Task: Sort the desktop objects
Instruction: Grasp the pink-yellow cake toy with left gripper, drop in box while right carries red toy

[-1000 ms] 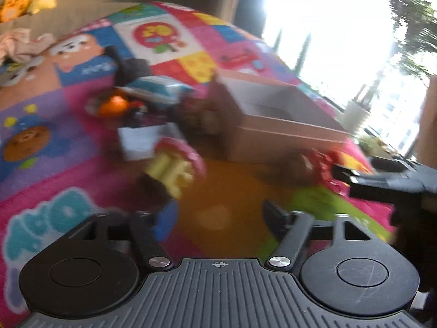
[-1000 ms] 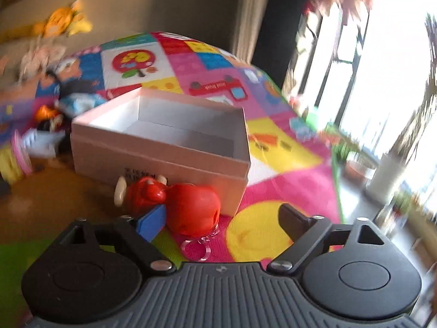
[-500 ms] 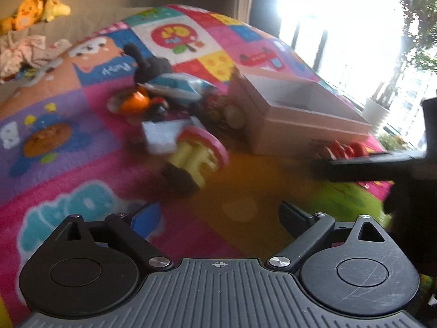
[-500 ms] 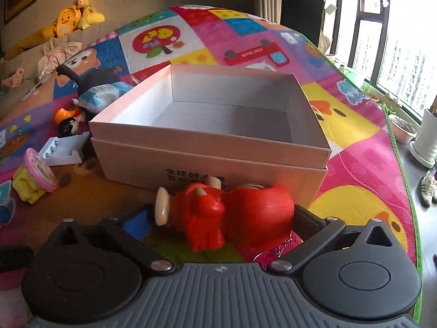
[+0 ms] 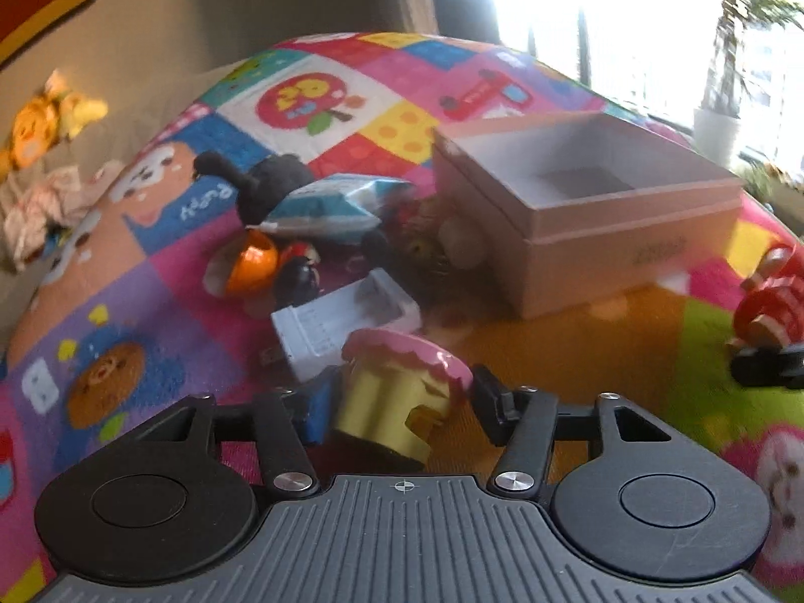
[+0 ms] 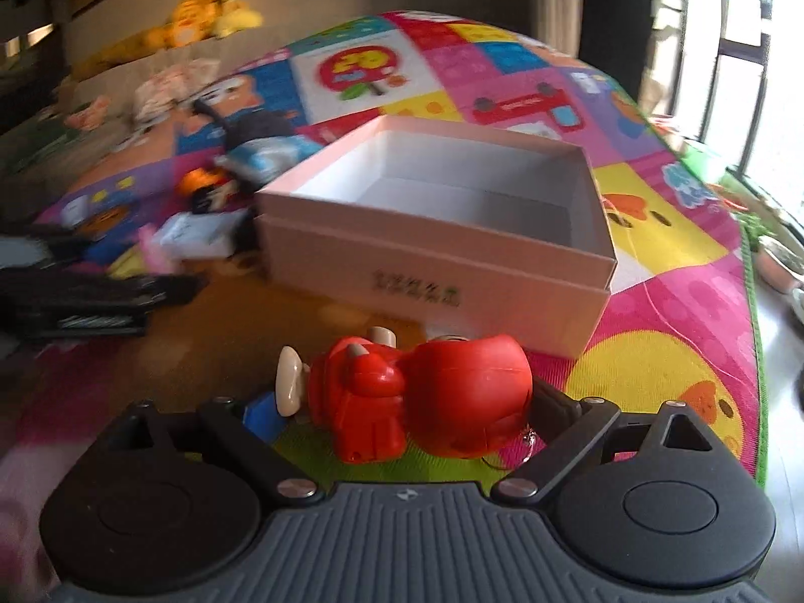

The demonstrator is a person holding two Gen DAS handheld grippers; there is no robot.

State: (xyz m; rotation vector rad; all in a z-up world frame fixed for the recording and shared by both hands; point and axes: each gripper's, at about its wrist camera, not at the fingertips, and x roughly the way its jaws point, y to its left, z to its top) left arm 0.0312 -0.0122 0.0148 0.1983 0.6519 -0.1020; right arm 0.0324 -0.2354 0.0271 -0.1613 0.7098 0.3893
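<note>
My left gripper (image 5: 399, 404) has its jaws around a yellow toy with a pink top (image 5: 397, 392); the fingers sit at its sides, and contact is unclear. My right gripper (image 6: 402, 409) is shut on a red toy figure (image 6: 417, 402), held in front of an open pink box (image 6: 437, 246). The box is empty and also shows in the left wrist view (image 5: 588, 211), with the red figure (image 5: 769, 301) to its right.
A pile of small toys lies left of the box: a white tray (image 5: 346, 324), an orange ball (image 5: 251, 261), a blue-white packet (image 5: 326, 206), a black plush (image 5: 261, 183). All rest on a colourful play mat (image 5: 125, 261). Plush toys lie by the wall (image 6: 196, 20).
My left gripper has moved in on the yellow and pink toy, which now sits between its fingers. My right gripper closed on the red figure and holds it.
</note>
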